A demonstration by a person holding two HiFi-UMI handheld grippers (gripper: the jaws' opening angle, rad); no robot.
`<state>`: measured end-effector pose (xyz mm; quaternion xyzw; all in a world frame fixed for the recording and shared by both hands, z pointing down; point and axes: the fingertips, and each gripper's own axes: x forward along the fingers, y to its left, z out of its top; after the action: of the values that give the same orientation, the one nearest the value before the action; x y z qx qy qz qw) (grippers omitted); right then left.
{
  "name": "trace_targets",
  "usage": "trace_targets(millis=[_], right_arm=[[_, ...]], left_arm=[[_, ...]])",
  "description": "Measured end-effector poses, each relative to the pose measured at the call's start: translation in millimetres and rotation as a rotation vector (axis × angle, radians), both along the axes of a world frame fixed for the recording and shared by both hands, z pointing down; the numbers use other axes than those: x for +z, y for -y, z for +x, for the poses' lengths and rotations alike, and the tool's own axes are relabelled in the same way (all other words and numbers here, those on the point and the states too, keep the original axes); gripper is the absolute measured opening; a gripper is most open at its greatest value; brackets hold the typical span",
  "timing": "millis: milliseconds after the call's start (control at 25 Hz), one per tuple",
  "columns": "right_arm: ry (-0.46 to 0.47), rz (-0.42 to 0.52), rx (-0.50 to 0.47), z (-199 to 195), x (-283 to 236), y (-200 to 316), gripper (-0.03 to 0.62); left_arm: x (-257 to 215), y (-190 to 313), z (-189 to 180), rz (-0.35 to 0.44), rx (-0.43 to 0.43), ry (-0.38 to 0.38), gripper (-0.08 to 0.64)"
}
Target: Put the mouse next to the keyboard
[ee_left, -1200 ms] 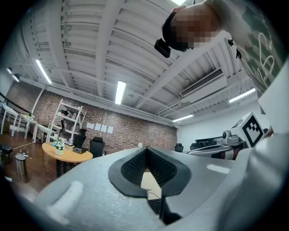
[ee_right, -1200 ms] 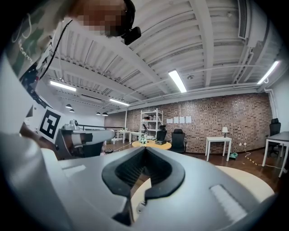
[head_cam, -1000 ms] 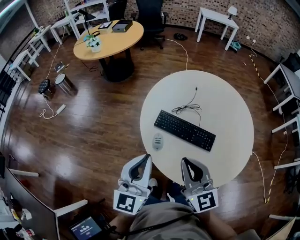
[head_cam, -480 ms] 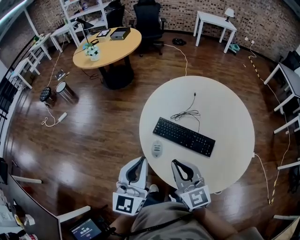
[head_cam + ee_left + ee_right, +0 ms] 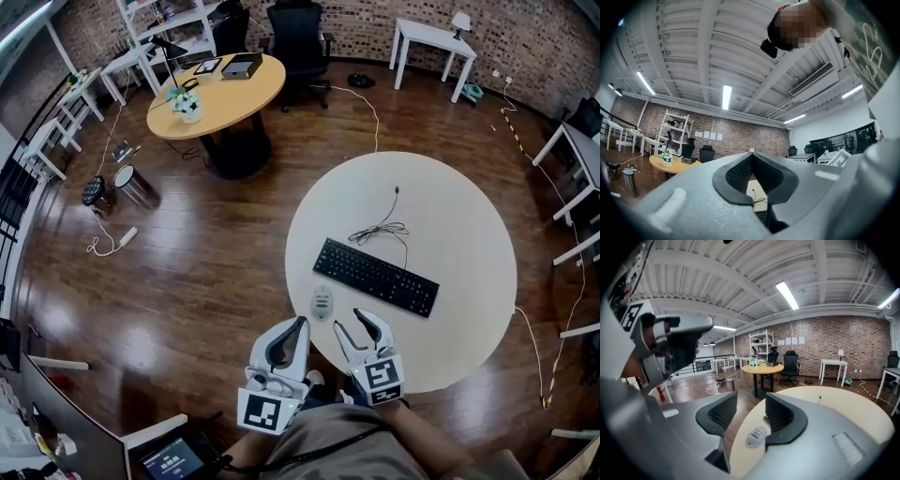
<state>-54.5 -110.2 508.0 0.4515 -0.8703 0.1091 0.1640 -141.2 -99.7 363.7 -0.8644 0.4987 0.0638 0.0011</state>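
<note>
right gripper, jaws just opening and empty, near the mouse; left gripper pressed together.

Round pale table, one. On it:
- black keyboard, lying slantwise near the middle
- grey mouse, just beside the keyboard's left end, not touching it
- black cable, looped loosely beyond the keyboard's far side

Mouse near keyboard, both on round white table
</note>
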Motion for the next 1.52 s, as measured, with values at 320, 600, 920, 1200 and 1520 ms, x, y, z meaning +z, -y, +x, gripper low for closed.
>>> trace_targets(millis=[320,600,920,1200,1520], right_arm=[[-0.024,-0.23,0.099,-25.2,101.0,27.6,0.282],[-0.093,-0.457,0.185,-37.4,214.8,48.1,0.327],[-0.131,-0.578,0.26,-41.2,268.4,83.1,0.333],[-0.147,-0.686,0.375,-32.6,284.5,91.4,0.339],[-0.145,-0.695,0.356,-36.6,307.1,86.0,0.362]], left_arm=[[0.1,16.3,-3.1,-0.01,0.01,0.018,0.004],[9.4,18.3,-5.8,-0.045,0.018,0.032,0.003],[24.7,12.1,-24.3,-0.092,-0.001,0.04,0.003],[34.3,24.9,-54.3,-0.109,-0.037,0.036,0.004],[33.4,32.1,-61.9,-0.102,-0.061,0.034,0.004]])
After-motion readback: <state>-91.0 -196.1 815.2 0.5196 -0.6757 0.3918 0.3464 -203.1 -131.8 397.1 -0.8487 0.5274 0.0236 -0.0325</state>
